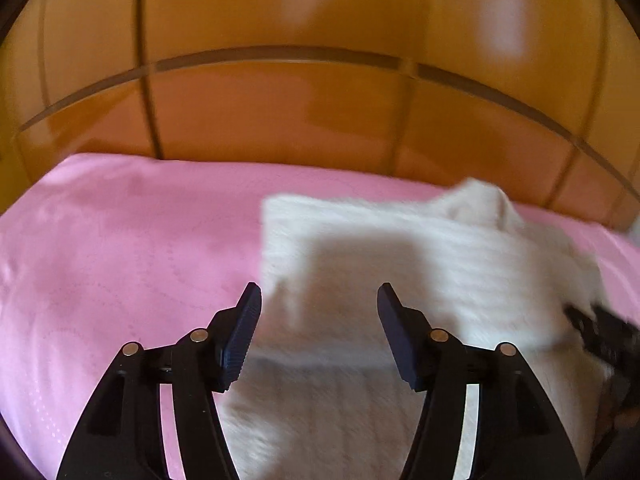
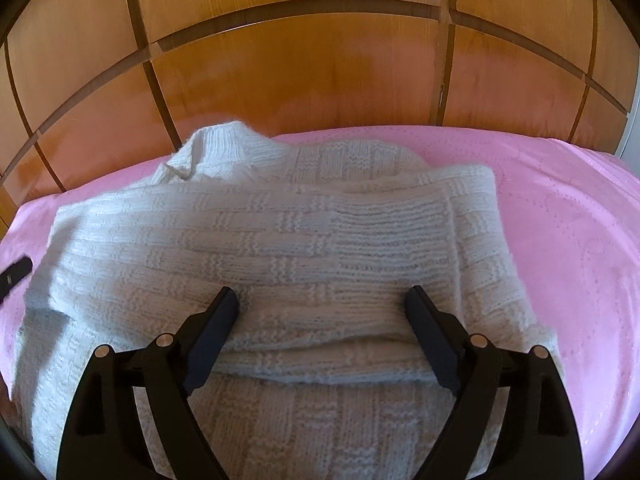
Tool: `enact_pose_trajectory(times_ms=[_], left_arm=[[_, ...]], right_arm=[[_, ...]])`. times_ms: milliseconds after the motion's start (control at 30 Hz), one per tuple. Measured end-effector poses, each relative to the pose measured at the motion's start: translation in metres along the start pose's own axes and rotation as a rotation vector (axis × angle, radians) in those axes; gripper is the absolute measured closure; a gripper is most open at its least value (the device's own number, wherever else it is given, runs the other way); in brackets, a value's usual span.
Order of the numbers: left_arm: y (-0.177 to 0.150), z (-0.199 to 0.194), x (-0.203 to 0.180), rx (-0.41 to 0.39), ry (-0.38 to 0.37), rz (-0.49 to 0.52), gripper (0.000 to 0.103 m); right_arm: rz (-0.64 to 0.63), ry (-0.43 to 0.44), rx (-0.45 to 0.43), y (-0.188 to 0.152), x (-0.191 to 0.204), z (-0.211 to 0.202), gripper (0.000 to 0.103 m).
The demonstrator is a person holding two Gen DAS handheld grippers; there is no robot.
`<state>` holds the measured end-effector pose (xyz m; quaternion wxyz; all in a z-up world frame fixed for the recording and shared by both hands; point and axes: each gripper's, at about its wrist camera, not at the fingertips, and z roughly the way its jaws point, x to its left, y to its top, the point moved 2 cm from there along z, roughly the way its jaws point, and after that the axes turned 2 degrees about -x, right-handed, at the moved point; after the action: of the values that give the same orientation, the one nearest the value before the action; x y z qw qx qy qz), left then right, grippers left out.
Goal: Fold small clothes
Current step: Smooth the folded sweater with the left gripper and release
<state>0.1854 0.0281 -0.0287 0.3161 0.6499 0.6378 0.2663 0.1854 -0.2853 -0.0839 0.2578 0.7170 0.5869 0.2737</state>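
Two views, both looking down over black grippers onto a bed.

Left wrist view: blurred. Left gripper (image 1: 319, 300) sits at the lower centre of the frame, jaws spread with a clear gap and nothing pinched between them. Its fingertips (image 1: 250, 300) hang over the near left edge of a white knitted sweater (image 1: 420, 248), which fills the centre and right of the frame. Whether the tips touch the knit cannot be told through the blur. A folded edge of the sweater runs across just behind the jaws, with a shadow under it. Sweater lies on a pink bedspread (image 1: 120, 248) that takes up the left half. Wooden panelling (image 1: 280, 112) with dark grooves fills the upper frame. At the right edge, a dark part of the other gripper shows, blurred.

Right wrist view: sharp. Right gripper (image 2: 322, 304) at lower centre, jaws spread wide, nothing gripped. Its fingertips (image 2: 226, 304) hover over or rest on the sweater (image 2: 280, 232); contact cannot be told. Sweater lies across the centre of the frame with one layer folded over the body, its ribbed collar (image 2: 216, 148) toward the upper left. Pink bedspread (image 2: 560, 240) shows on the right. Wooden panelling (image 2: 300, 60) above. A black finger of the left gripper (image 2: 14, 274) pokes in at the left edge, over the bedspread beside the sweater.
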Motion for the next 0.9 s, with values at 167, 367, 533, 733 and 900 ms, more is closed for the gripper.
enact_pose_trajectory(times_ms=[167,367,533,733,900], left_arm=[[-0.017,0.02,0.0,0.082,0.032,0.027,0.044],[-0.018,-0.009,0.004,0.022,0.019,0.03,0.044],[-0.025,-0.045,-0.007,-0.035,-0.001,0.035,0.036],[-0.038,-0.076,-0.007,-0.04,-0.036,0.021,0.034],[-0.058,-0.097,0.0,-0.031,-0.033,0.024,0.034]], right_arm=[[0.003,0.007,0.0,0.0,-0.001,0.002,0.016],[0.007,0.016,0.002,0.0,-0.002,0.003,0.015],[0.005,0.017,0.001,0.001,-0.002,0.002,0.014],[-0.02,-0.044,0.007,0.0,0.003,-0.001,0.006],[-0.005,-0.04,0.024,-0.006,0.004,-0.017,0.002]])
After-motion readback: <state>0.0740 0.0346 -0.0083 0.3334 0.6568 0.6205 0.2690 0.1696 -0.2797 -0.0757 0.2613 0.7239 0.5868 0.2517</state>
